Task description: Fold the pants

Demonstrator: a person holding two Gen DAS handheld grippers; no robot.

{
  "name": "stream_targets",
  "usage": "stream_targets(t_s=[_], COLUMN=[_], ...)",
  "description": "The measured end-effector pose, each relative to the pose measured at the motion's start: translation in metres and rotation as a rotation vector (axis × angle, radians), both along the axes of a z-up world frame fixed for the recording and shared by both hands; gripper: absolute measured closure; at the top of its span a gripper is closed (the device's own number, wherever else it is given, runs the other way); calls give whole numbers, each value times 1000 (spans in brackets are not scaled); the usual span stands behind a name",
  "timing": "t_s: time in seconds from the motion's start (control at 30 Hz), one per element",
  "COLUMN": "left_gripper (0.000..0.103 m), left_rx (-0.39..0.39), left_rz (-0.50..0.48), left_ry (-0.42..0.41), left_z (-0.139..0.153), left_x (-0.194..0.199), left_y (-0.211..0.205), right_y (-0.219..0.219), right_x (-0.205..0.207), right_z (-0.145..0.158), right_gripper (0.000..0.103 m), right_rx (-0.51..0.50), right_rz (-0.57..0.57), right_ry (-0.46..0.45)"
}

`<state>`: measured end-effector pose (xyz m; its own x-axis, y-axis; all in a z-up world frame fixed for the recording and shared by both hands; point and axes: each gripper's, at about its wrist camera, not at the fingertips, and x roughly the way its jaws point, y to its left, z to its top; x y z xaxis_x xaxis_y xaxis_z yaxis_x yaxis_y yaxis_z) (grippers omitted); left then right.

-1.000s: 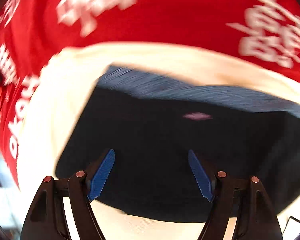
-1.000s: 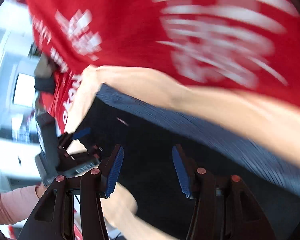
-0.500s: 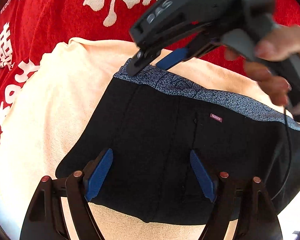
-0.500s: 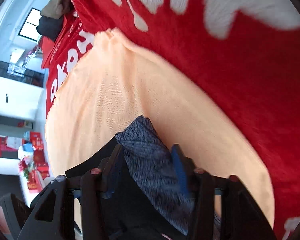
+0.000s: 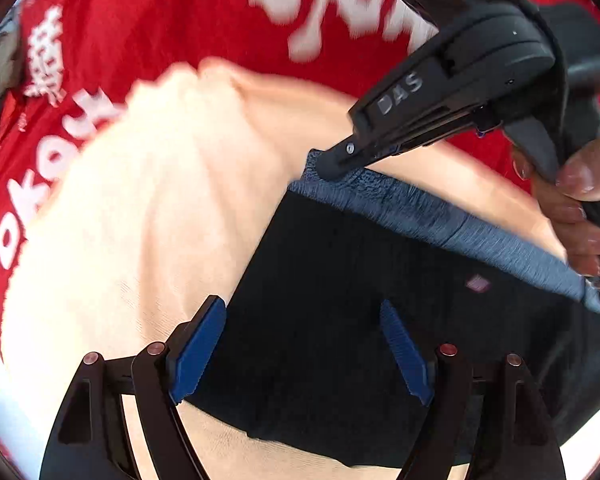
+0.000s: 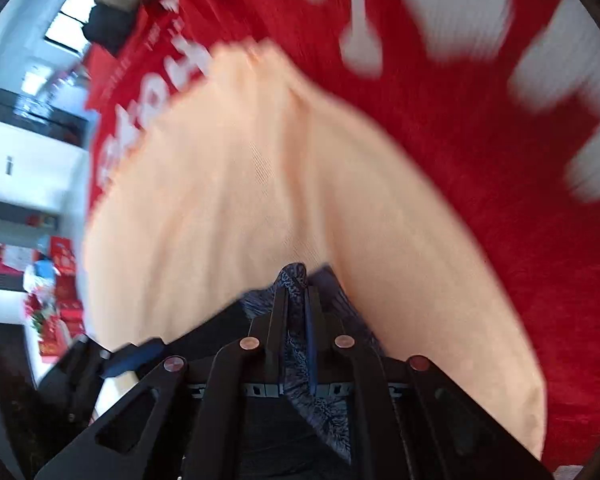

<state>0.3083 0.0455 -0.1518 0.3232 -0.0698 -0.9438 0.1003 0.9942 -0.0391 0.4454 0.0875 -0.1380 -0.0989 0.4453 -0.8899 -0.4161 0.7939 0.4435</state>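
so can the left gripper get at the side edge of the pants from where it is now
Probably yes. The left gripper hangs open right over the dark pants, one blue pad already at their side edge on the peach cloth. The right gripper is shut on the grey waistband further up, clear of that edge.

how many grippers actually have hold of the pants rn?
1. The right gripper is shut on the pants' grey waistband corner. The left gripper hangs open above the black fabric, gripping nothing.

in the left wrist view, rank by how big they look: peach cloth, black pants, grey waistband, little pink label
1. peach cloth and black pants: look alike in area, unranked
2. grey waistband
3. pink label
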Motion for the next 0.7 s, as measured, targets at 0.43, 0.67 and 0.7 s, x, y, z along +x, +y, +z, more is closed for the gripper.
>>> stream_targets(t_s=[0.43,0.67,0.7], left_gripper=[6,6,6], left_rx=[-2,-66,-38], left_rz=[-191,-339,-317], left_ry=[-29,32,57], left_z=[35,5,-9], left_x=[-6,6,10], left_y=[-56,-163,-167], right_y=[-212,-388,-403], right_x=[-126,-235,-247], right_z=[68,47,43], right_gripper=[51,54,54], right_rx=[-86,-229,-267], right_rz=[-454,-884,-901], right_ry=[-101,55,50])
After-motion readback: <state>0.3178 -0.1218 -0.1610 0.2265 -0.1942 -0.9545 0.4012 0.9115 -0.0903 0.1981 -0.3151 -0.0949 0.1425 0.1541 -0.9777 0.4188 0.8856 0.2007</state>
